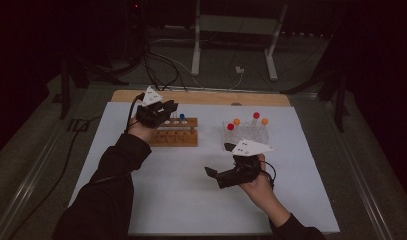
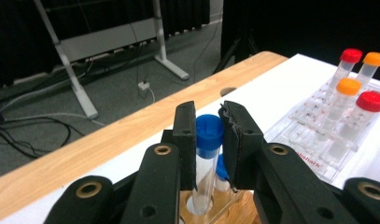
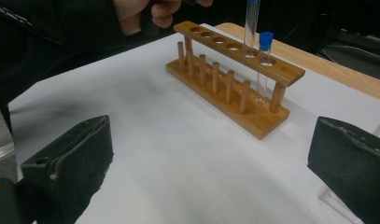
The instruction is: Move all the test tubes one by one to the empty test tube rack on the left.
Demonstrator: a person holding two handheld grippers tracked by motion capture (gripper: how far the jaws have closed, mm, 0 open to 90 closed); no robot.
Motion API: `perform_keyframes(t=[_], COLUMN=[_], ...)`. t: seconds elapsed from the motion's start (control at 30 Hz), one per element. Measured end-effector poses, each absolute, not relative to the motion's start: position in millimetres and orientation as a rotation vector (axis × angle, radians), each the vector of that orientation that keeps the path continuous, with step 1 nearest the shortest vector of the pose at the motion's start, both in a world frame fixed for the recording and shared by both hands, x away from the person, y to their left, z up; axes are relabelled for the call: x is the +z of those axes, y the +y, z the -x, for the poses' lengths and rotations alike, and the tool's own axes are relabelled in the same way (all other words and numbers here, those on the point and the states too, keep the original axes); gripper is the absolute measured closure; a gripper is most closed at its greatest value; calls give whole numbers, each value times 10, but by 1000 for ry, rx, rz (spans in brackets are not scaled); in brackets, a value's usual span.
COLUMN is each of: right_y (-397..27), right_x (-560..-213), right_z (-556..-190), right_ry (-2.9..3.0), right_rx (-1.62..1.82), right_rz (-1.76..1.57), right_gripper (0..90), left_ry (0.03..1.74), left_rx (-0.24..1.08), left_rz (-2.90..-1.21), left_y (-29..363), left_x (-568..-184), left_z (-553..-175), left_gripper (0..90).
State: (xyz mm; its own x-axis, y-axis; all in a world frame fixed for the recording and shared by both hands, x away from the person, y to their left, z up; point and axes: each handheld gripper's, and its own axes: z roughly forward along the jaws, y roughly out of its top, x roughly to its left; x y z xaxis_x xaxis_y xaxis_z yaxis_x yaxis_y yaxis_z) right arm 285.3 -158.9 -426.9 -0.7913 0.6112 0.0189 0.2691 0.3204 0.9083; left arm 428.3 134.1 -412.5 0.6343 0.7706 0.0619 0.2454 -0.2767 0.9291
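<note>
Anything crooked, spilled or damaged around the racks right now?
Nothing spilled or tipped. The one oddity: the pad edge of the left claw looks frayed beside the blue-capped tube it grips over the wooden rack. The tubes in the clear rack stand upright.

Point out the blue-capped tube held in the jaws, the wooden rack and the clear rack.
blue-capped tube point(image 2: 209, 129), left gripper view, its cap.
wooden rack point(image 3: 234, 50), right gripper view, top board.
clear rack point(image 2: 313, 140), left gripper view, front wall.

In the right gripper view the taller tube point(image 3: 251, 25) runs off the top edge of the frame, its cap unseen. In the left gripper view the jaws cover the sides of the blue-capped tube point(image 2: 207, 154), and the wooden rack point(image 2: 234, 210) is cut off at the bottom edge.
</note>
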Motion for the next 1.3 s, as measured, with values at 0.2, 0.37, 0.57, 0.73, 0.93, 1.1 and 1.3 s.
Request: perform_keyframes(t=[0.2,0.37,0.57,0.73,0.93,1.1,1.3], right_y=[-1602,-1601,-1597,-1603,-1605,-1601,-1606], right_x=[-4262,-4270,-4262,-4262,-4260,-4258,-4270], right_z=[-2857,-2861,-2852,-2853,-2853,-2851,-2859], right_ry=[2264,2274,2275,2276,2278,2278,2278], right_rx=[1461,1450,1452,1457,1458,1456,1462], right_rz=[-792,-798,-790,-792,-790,-789,-792], right_gripper=[2,2,2,2,2,2,2], left_ry=[842,862,879,882,885,886,888], left_rx=[623,609,600,600,592,583,549], left_rz=[-1843,-1857,-1878,-1892,-1886,-1900,-1915], left_y=[1327,1303,1284,1274,1276,1288,1332], left_x=[-4262,-4353,-4442,-4482,-4512,-4498,-4470], left_z=[-4312,-4328,-4346,-4355,-4351,-4354,-4349], left_gripper=[775,775,774,773,772,771,737])
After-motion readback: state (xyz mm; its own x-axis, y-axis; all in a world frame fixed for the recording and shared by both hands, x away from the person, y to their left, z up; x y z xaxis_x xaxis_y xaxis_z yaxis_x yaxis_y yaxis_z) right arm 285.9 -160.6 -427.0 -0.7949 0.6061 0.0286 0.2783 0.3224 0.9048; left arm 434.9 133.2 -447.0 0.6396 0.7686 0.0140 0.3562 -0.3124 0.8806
